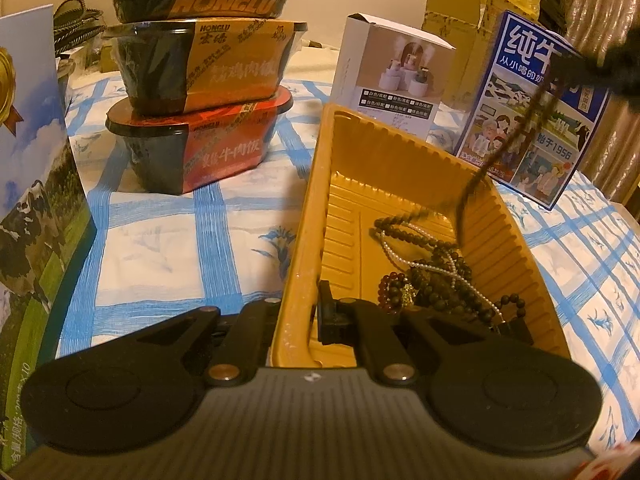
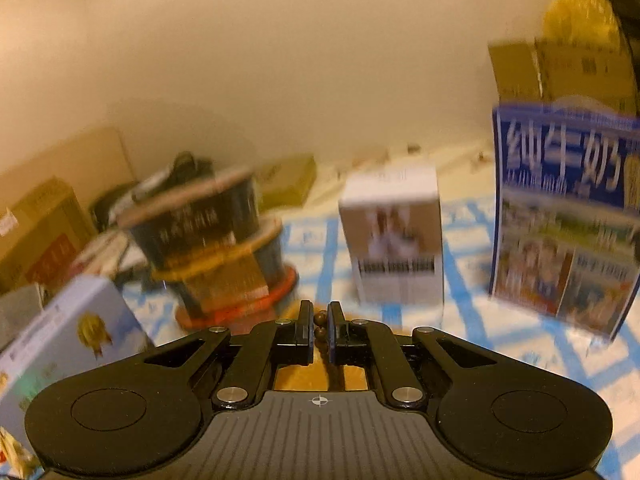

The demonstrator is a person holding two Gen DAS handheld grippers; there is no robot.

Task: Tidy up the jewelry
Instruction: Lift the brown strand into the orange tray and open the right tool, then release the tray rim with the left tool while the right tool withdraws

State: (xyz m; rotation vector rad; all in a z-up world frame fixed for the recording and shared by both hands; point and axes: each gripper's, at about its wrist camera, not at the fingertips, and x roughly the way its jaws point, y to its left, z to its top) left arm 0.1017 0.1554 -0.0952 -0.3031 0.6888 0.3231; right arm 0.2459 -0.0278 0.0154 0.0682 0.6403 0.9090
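**Observer:** What do you have in the left wrist view?

**Operator:** I see my left gripper (image 1: pixel 298 312) at the bottom of the frame, its fingers pinching the near wall of the yellow tray (image 1: pixel 404 160). One finger sits outside the wall, the other inside. The tray rests on the blue-checked cloth (image 1: pixel 160 248) and runs from lower centre toward the upper right.

**Observer:** And the jewelry?

**Operator:** A tangle lies in the near right part of the tray: dark bead strands (image 1: pixel 444 276), a pearl strand (image 1: pixel 404 250) and a small red bead bracelet (image 1: pixel 390 286). One dark bead necklace (image 1: pixel 516 132) rises out of the tray, blurred, to the upper right of the frame, where my right gripper (image 1: pixel 616 68) shows only as a dark smear.

**Observer:** Is the right one holding it?

**Operator:** Yes. In the right wrist view my right gripper (image 2: pixel 320 324) has its fingers nearly pressed together on the dark bead necklace (image 2: pixel 320 326); two brown beads sit between them at lower centre and the strand hangs below. The view is blurred.

**Observer:** What surrounds the tray?

**Operator:** Stacked food bowls (image 1: pixel 200 92) at upper left, a white box (image 1: pixel 394 72) behind the tray, and a blue milk carton (image 1: pixel 532 108) at upper right.
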